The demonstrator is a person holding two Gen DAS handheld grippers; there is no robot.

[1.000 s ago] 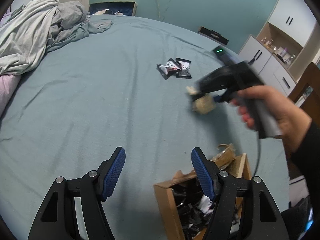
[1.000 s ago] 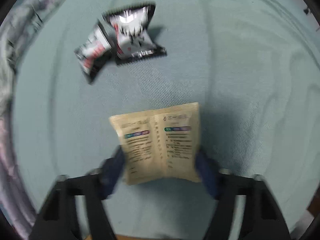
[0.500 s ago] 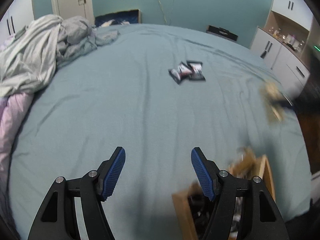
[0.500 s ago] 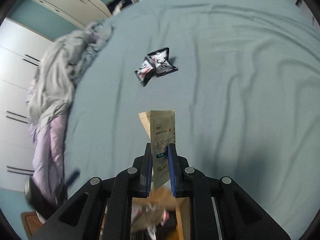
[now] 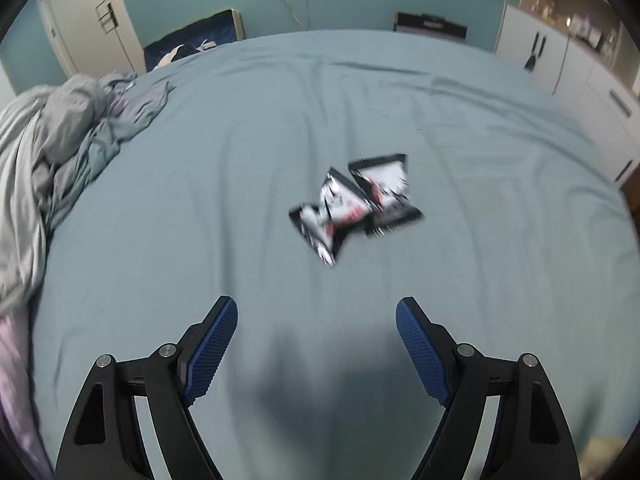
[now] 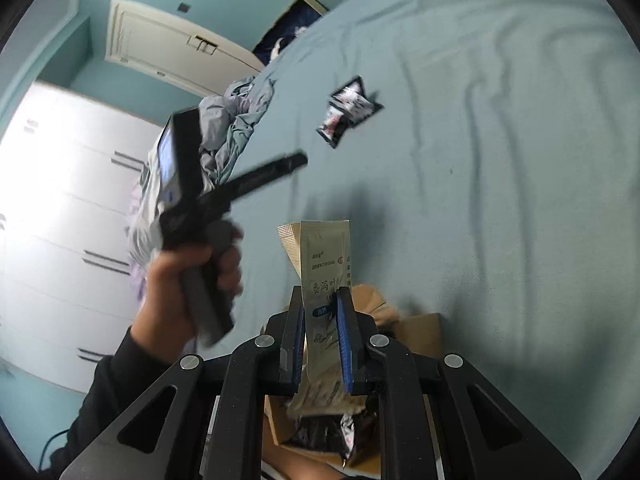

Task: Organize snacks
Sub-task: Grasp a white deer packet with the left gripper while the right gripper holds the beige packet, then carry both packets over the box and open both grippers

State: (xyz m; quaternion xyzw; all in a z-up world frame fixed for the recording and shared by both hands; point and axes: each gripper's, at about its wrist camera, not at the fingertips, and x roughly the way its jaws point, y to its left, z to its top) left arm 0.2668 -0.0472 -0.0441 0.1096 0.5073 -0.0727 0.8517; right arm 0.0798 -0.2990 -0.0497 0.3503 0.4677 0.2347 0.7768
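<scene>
My right gripper point(image 6: 319, 304) is shut on a beige sachet point(image 6: 325, 264) and holds it upright above a cardboard box point(image 6: 420, 332) that has dark snack packets inside. Two black-and-white snack packets point(image 5: 354, 204) lie overlapping on the teal bed sheet; they also show far off in the right wrist view point(image 6: 348, 110). My left gripper point(image 5: 316, 320) is open and empty, low over the sheet just short of those packets. It shows from the side in the right wrist view point(image 6: 280, 168), held in a hand.
A heap of grey bedding point(image 5: 48, 140) lies at the bed's left side. White cabinets point(image 5: 580, 64) stand to the right, a door point(image 5: 84, 28) at the back left. White wardrobes point(image 6: 60, 216) show in the right wrist view.
My left gripper has moved forward toward the two black-and-white packets, and the box has left its view. My right gripper has carried the sachet back over the box.
</scene>
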